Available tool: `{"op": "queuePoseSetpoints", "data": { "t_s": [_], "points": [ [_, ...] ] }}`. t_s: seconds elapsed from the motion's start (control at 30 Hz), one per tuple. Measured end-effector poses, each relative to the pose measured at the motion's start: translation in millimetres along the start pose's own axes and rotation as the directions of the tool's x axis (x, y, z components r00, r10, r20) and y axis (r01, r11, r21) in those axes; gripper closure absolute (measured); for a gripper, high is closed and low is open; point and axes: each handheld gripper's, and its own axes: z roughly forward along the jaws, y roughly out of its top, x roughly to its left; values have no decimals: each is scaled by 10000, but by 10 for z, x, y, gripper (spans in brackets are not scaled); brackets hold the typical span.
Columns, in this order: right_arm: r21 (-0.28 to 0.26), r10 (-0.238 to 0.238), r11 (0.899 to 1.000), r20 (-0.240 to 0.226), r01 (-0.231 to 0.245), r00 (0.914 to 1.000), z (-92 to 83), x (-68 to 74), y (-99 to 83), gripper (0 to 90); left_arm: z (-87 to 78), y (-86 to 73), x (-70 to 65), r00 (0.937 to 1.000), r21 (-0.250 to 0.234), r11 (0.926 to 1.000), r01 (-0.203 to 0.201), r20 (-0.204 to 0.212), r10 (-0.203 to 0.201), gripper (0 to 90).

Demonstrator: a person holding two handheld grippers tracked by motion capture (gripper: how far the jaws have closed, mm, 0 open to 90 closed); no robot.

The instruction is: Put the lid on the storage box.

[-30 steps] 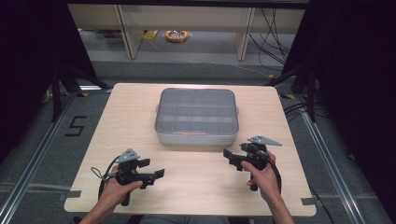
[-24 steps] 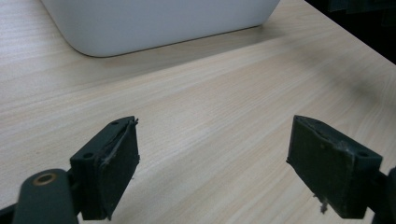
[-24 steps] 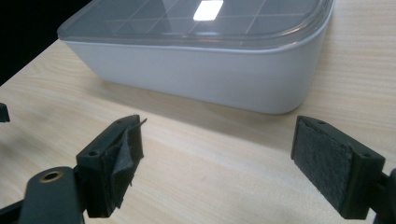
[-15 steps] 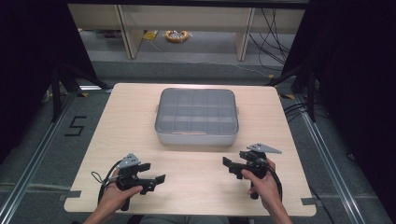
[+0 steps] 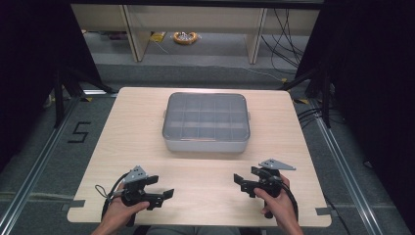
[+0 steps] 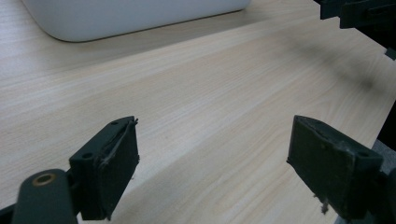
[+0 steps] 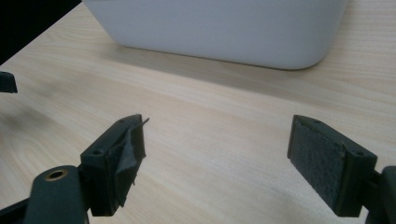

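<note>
While the lidded box point(image 5: 206, 122) is seen mid-table from high view, only its white wall is shown in gripper views; left gripper point(image 5: 164, 195) & right gripper point(image 5: 241, 181) are held released, nothing between.

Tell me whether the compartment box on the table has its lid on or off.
On. The compartment box shows a flat translucent lid over its whole top, the divider grid seen through it. Whether it is latched cannot be told.

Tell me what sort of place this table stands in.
Most likely a lab or workshop bay set up for recording. The wooden table stands between dark curtains, a "5" is taped on the floor, and loose cables hang by bare shelving behind. A lidded compartment box sits on it.
</note>
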Motion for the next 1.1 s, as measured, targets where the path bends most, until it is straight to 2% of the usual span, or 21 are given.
{"op": "queuePoseSetpoints", "data": {
  "t_s": [0.13,0.17,0.2,0.27,0.33,0.37,0.4,0.43,0.47,0.5,0.53,0.6,0.63,0.67,0.7,0.73,0.77,0.8,0.9,0.97,1.1],
  "points": [
    [-32,-92,10000,-122,92,9999,-22,23,-46,201,-18,-26,-55,9997,107,9996,-247,34,247,155],
    [-37,331,9994,-144,-331,9993,-35,68,-64,201,-11,-31,-69,9998,47,9999,-139,118,138,155],
    [53,-53,10000,-130,53,9999,-51,44,-63,201,-12,-40,-79,9997,55,9998,-192,148,191,155],
    [55,119,9999,-131,-118,9998,-62,85,-96,201,-15,-56,-114,9998,99,9998,-164,145,163,156],
    [-1,-215,9998,-140,215,9997,-57,70,-113,200,-25,-63,-126,9990,174,9991,-379,235,375,156],
    [108,-283,9995,-103,284,9995,-85,74,-120,200,-25,-71,-148,9993,131,9994,-316,223,313,156],
    [-56,-190,9998,-323,189,9993,-79,88,-136,201,-27,-81,-162,9991,105,9993,-349,229,347,155],
    [146,137,9998,-332,-132,9994,-106,128,-151,200,-35,-79,-170,9991,215,9991,-366,235,361,155],
    [7,-173,9998,-454,174,9988,-97,106,-157,200,-40,-90,-175,9987,217,9986,-486,195,481,156],
    [129,16,9999,-280,-12,9996,-111,135,-171,201,-39,-97,-190,9990,190,9990,-397,230,392,155],
    [68,-314,9995,-273,316,9991,-110,118,-176,200,-38,-106,-199,9988,180,9991,-390,292,384,155],
    [-36,-465,9989,-281,464,9985,-127,125,-200,201,-53,-111,-214,9984,231,9985,-496,269,490,155],
    [198,160,9997,-435,-152,9989,-151,180,-217,201,-52,-116,-220,9982,179,9986,-501,345,495,155],
    [67,-445,9990,-387,448,9983,-144,142,-222,201,-62,-116,-227,9981,257,9983,-526,347,517,156],
    [37,-542,9985,-363,544,9979,-155,147,-233,201,-62,-122,-245,9985,206,9987,-465,308,459,155],
    [174,-521,9985,-372,528,9979,-171,157,-242,201,-64,-128,-242,9978,191,9983,-547,383,539,156],
    [93,-110,9999,-429,114,9990,-173,194,-264,201,-63,-136,-259,9984,138,9989,-447,352,442,155],
    [107,-568,9983,-389,573,9976,-184,162,-264,201,-71,-137,-263,9982,210,9985,-498,337,491,156],
    [164,-362,9992,-489,370,9981,-207,187,-295,201,-79,-151,-287,9983,242,9988,-423,415,413,155],
    [114,-549,9984,-503,555,9972,-212,184,-318,200,-88,-158,-295,9972,221,9979,-615,443,605,155],
    [345,-684,9970,-381,697,9969,-250,207,-365,199,-100,-180,-320,9971,315,9976,-610,466,595,155]
  ]
}}
